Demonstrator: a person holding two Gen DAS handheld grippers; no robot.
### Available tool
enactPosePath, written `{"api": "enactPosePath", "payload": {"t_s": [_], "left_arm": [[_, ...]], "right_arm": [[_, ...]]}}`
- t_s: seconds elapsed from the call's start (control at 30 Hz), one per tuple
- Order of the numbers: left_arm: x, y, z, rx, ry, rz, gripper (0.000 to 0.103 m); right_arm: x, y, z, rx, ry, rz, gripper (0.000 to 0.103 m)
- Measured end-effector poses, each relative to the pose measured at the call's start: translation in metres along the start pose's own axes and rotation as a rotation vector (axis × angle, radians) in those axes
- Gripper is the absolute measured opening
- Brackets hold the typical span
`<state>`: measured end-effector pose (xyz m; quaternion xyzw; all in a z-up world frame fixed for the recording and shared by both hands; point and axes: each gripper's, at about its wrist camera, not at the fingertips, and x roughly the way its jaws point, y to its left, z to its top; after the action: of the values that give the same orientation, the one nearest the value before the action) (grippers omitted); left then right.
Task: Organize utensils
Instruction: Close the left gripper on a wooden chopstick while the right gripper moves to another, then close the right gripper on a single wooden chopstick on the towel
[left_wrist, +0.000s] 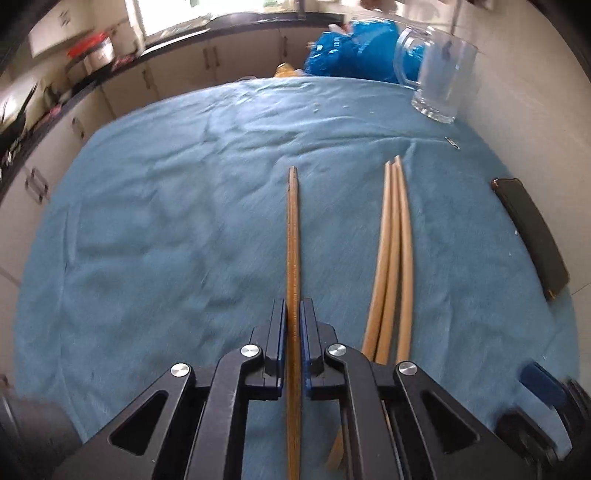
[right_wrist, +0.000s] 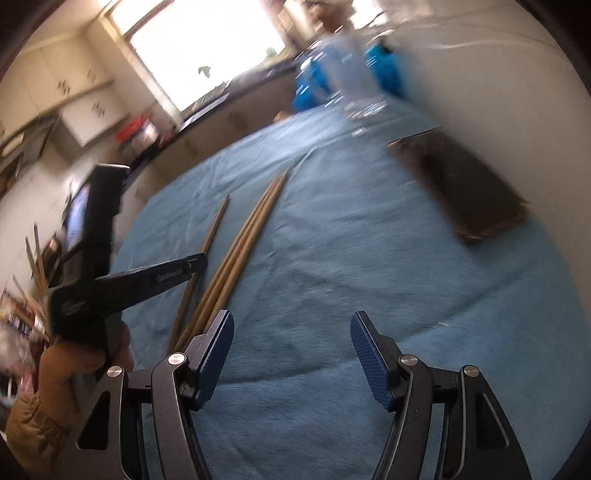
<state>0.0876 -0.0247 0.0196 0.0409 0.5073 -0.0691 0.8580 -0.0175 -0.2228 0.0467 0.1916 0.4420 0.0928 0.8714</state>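
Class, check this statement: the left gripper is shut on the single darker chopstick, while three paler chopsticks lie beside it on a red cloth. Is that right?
Not quite. The cloth is blue, as the left wrist view shows. The rest holds: the left gripper is shut on the darker chopstick, with three paler chopsticks beside it.

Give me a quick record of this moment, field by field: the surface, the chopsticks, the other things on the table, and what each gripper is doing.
surface: table under a blue cloth
single chopstick: between the jaws of the left gripper, which are closed on it
loose chopsticks: three, lying together on the cloth to the right of the held one
glass mug: far right, near the wall
dark phone: right edge of the cloth
right gripper: jaws open, nothing between them
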Motion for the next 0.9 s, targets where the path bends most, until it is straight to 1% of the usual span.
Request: {"api": "enactPosePath", "payload": {"t_s": [0.03,0.13,0.17,0.2,0.3,0.37,0.4,0.47,0.5,0.57,0.63,0.67,0.7,0.73,0.77,0.8,0.9], "left_arm": [[-0.004,0.005,-0.008,-0.014,0.004,-0.007,0.007],[-0.021,0.020,-0.037,-0.056,0.012,-0.048,0.007],[-0.025,0.025,-0.045,-0.066,0.013,-0.061,0.007],[-0.030,0.030,-0.054,-0.079,0.010,-0.076,0.007],[-0.037,0.040,-0.068,-0.105,0.001,-0.115,0.007],[-0.038,0.041,-0.071,-0.105,-0.009,-0.126,0.007],[-0.038,0.041,-0.071,-0.102,-0.015,-0.128,0.007],[-0.039,0.041,-0.072,-0.100,-0.024,-0.126,0.007],[-0.039,0.040,-0.072,-0.098,-0.031,-0.123,0.007],[-0.038,0.039,-0.072,-0.096,-0.041,-0.121,0.007],[-0.038,0.039,-0.072,-0.097,-0.046,-0.119,0.007],[-0.037,0.039,-0.072,-0.101,-0.045,-0.118,0.007],[-0.037,0.039,-0.071,-0.105,-0.045,-0.117,0.007],[-0.037,0.038,-0.070,-0.108,-0.044,-0.115,0.007],[-0.036,0.039,-0.070,-0.109,-0.042,-0.114,0.007],[-0.036,0.039,-0.068,-0.113,-0.040,-0.115,0.007],[-0.035,0.042,-0.068,-0.130,-0.026,-0.128,0.007]], "right_arm": [[0.009,0.009,0.003,-0.045,0.030,0.004,0.064],[0.027,0.034,0.001,-0.166,0.093,0.002,0.056],[0.032,0.042,-0.002,-0.201,0.109,-0.001,0.055],[0.034,0.050,-0.005,-0.238,0.101,-0.024,0.054],[0.038,0.061,-0.008,-0.257,0.106,-0.024,0.054],[0.040,0.067,-0.009,-0.262,0.108,-0.029,0.054],[0.042,0.071,-0.010,-0.272,0.111,-0.045,0.053],[0.047,0.076,-0.008,-0.297,0.111,-0.094,0.048],[0.049,0.081,-0.007,-0.321,0.105,-0.120,0.043],[0.052,0.086,-0.003,-0.334,0.104,-0.147,0.039],[0.060,0.093,0.003,-0.351,0.120,-0.185,0.036],[0.065,0.095,0.005,-0.360,0.143,-0.212,0.031],[0.069,0.099,0.006,-0.376,0.138,-0.239,0.029],[0.072,0.102,0.008,-0.385,0.142,-0.253,0.028],[0.074,0.103,0.009,-0.383,0.148,-0.258,0.026],[0.075,0.102,0.012,-0.364,0.157,-0.264,0.017],[0.071,0.095,0.015,-0.320,0.168,-0.252,0.012]]}}
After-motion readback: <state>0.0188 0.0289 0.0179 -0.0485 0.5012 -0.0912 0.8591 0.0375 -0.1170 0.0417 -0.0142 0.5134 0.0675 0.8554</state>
